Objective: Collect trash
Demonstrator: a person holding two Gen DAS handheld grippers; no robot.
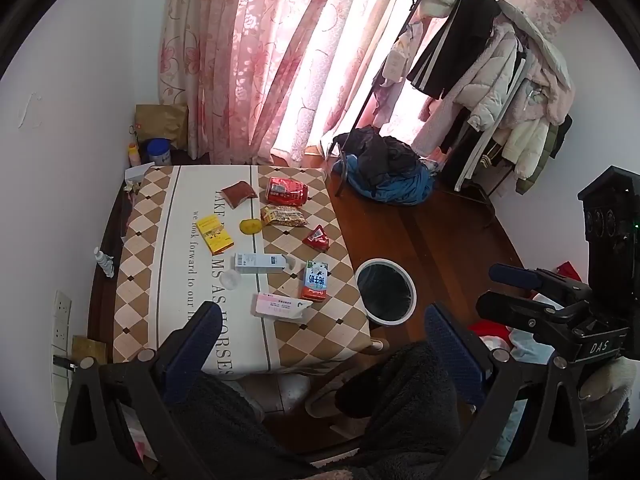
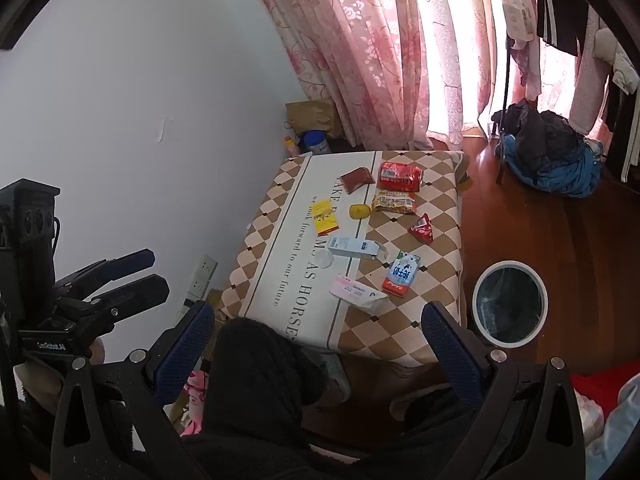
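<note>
Left wrist view: left gripper (image 1: 320, 332) has its blue-padded jaws spread wide, nothing between the pads, hovering above the near edge of the low table with a brown-and-cream checked cloth (image 1: 328, 344). All trash sits on the cloth: crushed red drink can (image 1: 287, 191), dark red flat sachet (image 1: 239, 192), yellow printed snack bag (image 1: 283, 216), small red triangular wrapper (image 1: 316, 237), round yellow lid-like piece (image 1: 251, 227), yellow flat carton (image 1: 215, 233), long white-and-blue box with open flap (image 1: 261, 264), red-white-green drink carton (image 1: 316, 286), pink-and-white flat packet (image 1: 278, 307), small clear round cup or lid (image 1: 232, 280), hard to tell which. White-rimmed round bin with dark liner (image 1: 386, 293) stands on the wooden floor just beside the table's right edge; inside looks dark, can't tell if anything is in it. The right gripper (image 1: 516, 292) shows at the right side, well clear of the table.

Right wrist view: right gripper (image 2: 320, 332) also spread wide, empty, over the near table edge. Same items lie on the cloth, e.g. can (image 2: 400, 176), drink carton (image 2: 403, 274), pink packet (image 2: 356, 294). Bin (image 2: 509, 304) near the right finger, on the floor. The person's dark fleecy legs (image 2: 256, 364) fill the bottom.

Judgement: nothing visibly collected; every piece remains to be picked and dropped in the bin. Nearest candidates are the pink packet and drink carton.
</note>
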